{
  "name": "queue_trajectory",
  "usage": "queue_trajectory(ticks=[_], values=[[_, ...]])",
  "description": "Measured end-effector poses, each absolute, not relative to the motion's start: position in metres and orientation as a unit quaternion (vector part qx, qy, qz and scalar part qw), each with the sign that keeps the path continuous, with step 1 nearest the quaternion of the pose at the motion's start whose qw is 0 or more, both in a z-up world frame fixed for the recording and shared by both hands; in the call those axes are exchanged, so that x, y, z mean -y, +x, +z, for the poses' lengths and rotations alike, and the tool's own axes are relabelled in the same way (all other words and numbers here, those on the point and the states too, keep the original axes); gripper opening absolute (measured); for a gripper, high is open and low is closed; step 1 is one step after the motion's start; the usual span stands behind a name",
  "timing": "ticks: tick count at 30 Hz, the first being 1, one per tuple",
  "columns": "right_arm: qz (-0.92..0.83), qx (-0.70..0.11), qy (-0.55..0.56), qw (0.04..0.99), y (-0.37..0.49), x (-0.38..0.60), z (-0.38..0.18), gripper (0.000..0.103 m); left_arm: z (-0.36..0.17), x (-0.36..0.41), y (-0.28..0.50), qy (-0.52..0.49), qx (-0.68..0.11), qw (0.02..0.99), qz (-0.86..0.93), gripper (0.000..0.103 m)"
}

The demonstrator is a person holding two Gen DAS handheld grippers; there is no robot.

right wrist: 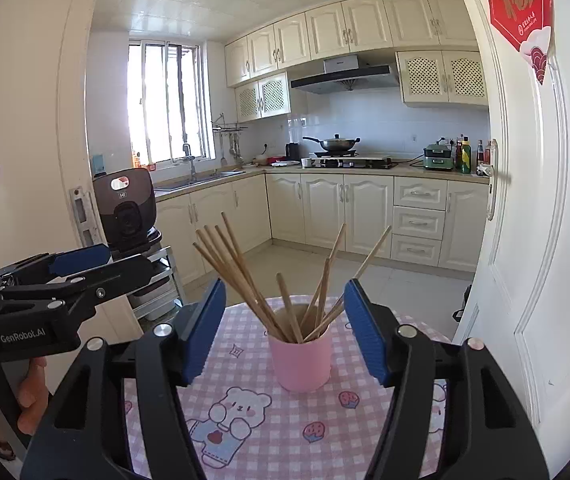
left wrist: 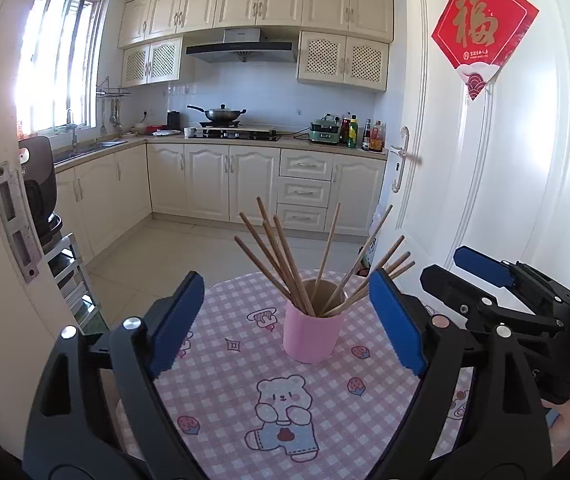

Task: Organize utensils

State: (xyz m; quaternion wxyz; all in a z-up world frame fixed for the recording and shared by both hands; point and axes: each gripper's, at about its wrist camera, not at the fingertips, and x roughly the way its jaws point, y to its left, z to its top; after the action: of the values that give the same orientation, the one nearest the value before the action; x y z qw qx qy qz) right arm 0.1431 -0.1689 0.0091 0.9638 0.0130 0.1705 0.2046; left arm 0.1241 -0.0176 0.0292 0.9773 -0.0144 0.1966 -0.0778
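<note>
Tablecloth [left wrist: 245,360] of pink gingham carries a pink cylindrical cup [left wrist: 312,334] near its far edge, wooden chopsticks [left wrist: 285,264] fanned upright inside. Left gripper [left wrist: 285,320] and right gripper [right wrist: 281,330] gape empty, cup dead ahead, equally near.

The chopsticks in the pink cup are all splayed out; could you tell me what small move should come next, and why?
Probably ease the open right gripper forward and close on one leaning chopstick. Both grippers are empty, short of the pink cup, where the chopsticks fan loosely apart.
</note>
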Motion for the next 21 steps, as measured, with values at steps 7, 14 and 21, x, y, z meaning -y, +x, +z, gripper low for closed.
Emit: queue_trajectory(ticks=[7, 14, 21], values=[[0.180, -0.157, -0.004, 0.971, 0.097, 0.160, -0.002, 0.084, 0.018, 0.000, 0.083, -0.032, -0.178, 0.981, -0.066, 0.090], [0.167, -0.149, 0.010, 0.975, 0.068, 0.156, -0.010, 0.090, 0.008, -0.006, 0.053, -0.016, -0.174, 0.983, -0.050, 0.092], [0.163, -0.129, 0.003, 0.978, 0.046, 0.145, -0.008, 0.095, 0.004, -0.010, 0.038, -0.019, -0.178, 0.982, -0.056, 0.093]])
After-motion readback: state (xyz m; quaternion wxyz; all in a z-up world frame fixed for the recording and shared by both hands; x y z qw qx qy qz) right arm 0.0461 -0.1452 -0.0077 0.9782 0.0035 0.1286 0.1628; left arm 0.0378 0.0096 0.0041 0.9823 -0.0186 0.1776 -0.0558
